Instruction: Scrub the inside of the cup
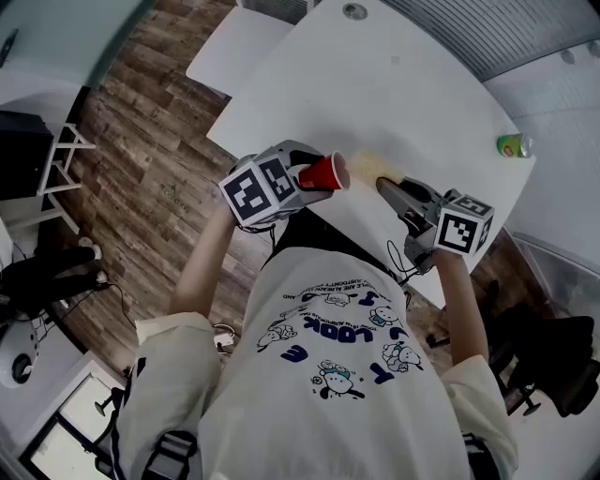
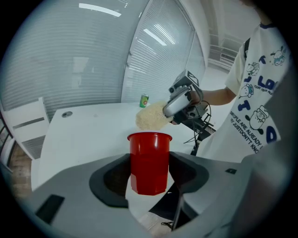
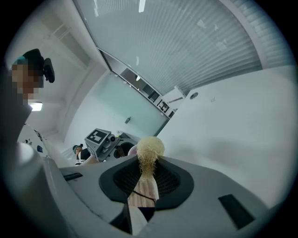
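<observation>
A red plastic cup (image 1: 327,174) (image 2: 150,160) lies on its side over the near edge of the white table, its open mouth toward my right gripper. My left gripper (image 1: 305,180) (image 2: 150,173) is shut on the cup's lower half. A pale fibre scrubber (image 2: 151,116) (image 3: 149,149) with a rounded fluffy head sticks out of my right gripper (image 1: 386,187) (image 3: 146,181), which is shut on its stem. The scrubber's head is just in front of the cup's mouth and outside it. In the right gripper view the left gripper's marker cube (image 3: 98,138) shows behind the scrubber.
The white table (image 1: 412,84) stretches away from me, with a green can (image 1: 513,144) (image 2: 144,100) at its far right edge and a round cable hole (image 1: 354,11) at the back. A white chair (image 2: 27,126) stands to the left, on wooden floor (image 1: 150,187).
</observation>
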`<action>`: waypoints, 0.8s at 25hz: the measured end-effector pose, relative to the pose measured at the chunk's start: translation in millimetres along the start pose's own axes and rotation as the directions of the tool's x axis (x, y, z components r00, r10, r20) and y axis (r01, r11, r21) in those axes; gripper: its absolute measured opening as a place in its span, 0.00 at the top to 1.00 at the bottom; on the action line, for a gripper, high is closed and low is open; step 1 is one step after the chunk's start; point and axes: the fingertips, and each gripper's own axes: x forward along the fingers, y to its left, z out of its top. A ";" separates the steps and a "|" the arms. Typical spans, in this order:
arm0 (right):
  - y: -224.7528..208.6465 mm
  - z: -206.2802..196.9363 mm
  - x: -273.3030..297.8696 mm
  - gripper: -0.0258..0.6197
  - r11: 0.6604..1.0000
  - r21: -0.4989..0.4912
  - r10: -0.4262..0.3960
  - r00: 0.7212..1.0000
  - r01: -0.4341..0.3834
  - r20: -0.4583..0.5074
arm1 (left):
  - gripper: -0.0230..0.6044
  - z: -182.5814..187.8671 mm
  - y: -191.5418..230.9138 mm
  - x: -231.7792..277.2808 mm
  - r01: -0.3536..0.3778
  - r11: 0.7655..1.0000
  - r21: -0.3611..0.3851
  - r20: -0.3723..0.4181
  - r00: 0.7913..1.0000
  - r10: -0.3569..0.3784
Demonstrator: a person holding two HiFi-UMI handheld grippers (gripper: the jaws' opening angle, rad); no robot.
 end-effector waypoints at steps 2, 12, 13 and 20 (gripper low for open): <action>-2.1 13.5 -3.1 0.85 0.997 -0.055 -0.047 0.997 0.051 0.065 | 0.50 5.1 8.6 -0.3 -0.056 0.998 -0.033 0.021 0.998 0.057; -6.4 49.5 -12.8 0.85 0.955 -0.171 -0.188 0.939 0.244 0.288 | 0.50 41.3 34.8 -11.1 -0.272 0.940 -0.208 0.215 0.925 0.315; -6.1 52.0 -14.5 0.85 0.947 -0.181 -0.202 0.929 0.266 0.310 | 0.50 43.3 38.1 -13.3 -0.289 0.929 -0.232 0.231 0.911 0.341; -3.1 59.1 -20.8 0.85 0.889 -0.228 -0.277 0.863 0.397 0.424 | 0.50 51.4 51.1 -29.0 -0.360 0.861 -0.359 0.305 0.826 0.473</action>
